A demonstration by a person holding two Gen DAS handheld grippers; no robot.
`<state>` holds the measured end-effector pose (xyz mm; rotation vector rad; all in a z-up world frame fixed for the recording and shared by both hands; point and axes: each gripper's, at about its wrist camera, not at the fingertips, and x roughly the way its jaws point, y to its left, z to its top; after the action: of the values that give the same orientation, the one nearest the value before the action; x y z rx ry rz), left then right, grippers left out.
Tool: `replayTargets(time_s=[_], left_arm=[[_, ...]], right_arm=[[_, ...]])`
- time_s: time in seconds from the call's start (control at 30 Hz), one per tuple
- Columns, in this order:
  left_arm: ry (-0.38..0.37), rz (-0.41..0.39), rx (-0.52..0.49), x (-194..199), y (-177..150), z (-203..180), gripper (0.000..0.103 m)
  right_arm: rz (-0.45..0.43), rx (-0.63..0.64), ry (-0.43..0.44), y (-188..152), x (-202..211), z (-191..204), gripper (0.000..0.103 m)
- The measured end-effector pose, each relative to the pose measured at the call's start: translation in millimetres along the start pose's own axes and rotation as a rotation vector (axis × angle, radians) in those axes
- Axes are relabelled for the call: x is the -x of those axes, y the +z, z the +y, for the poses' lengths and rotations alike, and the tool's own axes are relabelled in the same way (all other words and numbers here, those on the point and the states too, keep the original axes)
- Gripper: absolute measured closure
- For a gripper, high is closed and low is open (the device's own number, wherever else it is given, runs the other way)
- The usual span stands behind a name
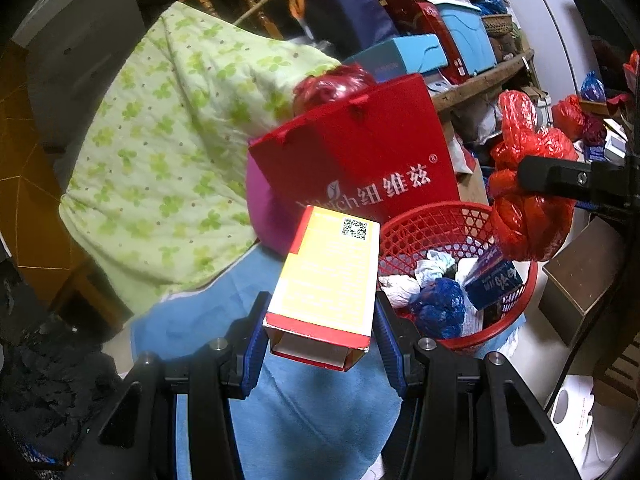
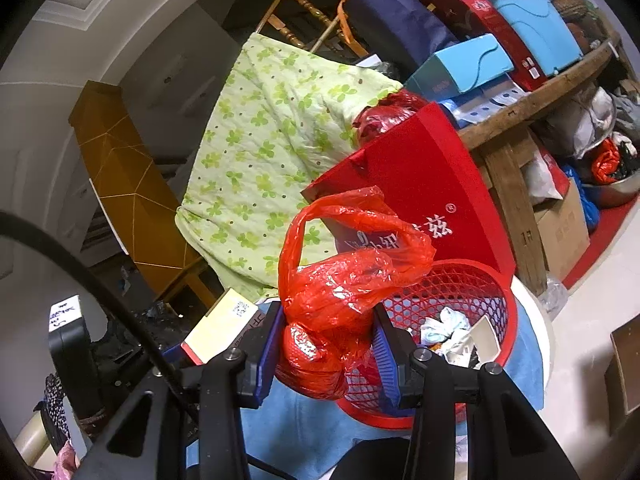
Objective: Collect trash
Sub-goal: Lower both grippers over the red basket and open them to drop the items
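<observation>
1. Cluttered room all round: wooden shelf [image 2: 532, 92] stacked with turquoise boxes [image 2: 460, 66] and dark red cartons, green clover-print quilt [image 1: 160, 152] draped behind, blue cloth [image 1: 304, 408] spread underneath.
2. Left gripper [image 1: 320, 316] clamped on a yellow-and-red carton [image 1: 332, 276], both blue-padded fingers [image 1: 256, 344] pressed to its long sides, open flap end turned toward the camera, QR code on the far upper corner.
3. Carton held in the air over the blue cloth, just left of the red mesh basket [image 1: 432, 220], not over its rim.
4. Right gripper [image 2: 328, 344] closed around a crumpled red plastic bag [image 2: 340, 280], knotted bulk squeezed between the pads, loop handles sticking up above the fingertips.
5. Same bag seen from the left wrist [image 1: 524, 200], hanging at the basket's right rim with the black finger of the right gripper across it.
6. Basket standing on the blue cloth, already holding white crumpled tissue [image 1: 432, 264], a blue plastic wad [image 1: 440, 308] and a small dark blue box [image 1: 492, 280].
7. Red paper gift bag [image 1: 360, 160] with white Chinese lettering upright directly behind the basket, a dark red plastic bundle [image 1: 332, 84] poking out above it.
8. Further right on the floor: cardboard box [image 2: 560, 224], more red and blue bags, too jumbled to sort out.
</observation>
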<state>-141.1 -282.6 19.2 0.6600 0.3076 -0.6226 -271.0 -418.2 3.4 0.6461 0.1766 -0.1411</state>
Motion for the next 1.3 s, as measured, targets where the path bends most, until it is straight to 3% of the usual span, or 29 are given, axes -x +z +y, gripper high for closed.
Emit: replayTargets(time_s=[0.83, 1.3], left_arm=[[-0.089, 0.119, -0.043, -52.4, -5.0, -36.5, 0.051], [-0.283, 0.213, 0.084, -98.4, 6.8, -26.4, 0.051]], right_arm=[[0.028, -0.116, -0.058, -8.8, -4.1, -54.1, 0.058], [0.020, -0.115, -0.104, -5.8, -1.4, -61.4, 0.058]])
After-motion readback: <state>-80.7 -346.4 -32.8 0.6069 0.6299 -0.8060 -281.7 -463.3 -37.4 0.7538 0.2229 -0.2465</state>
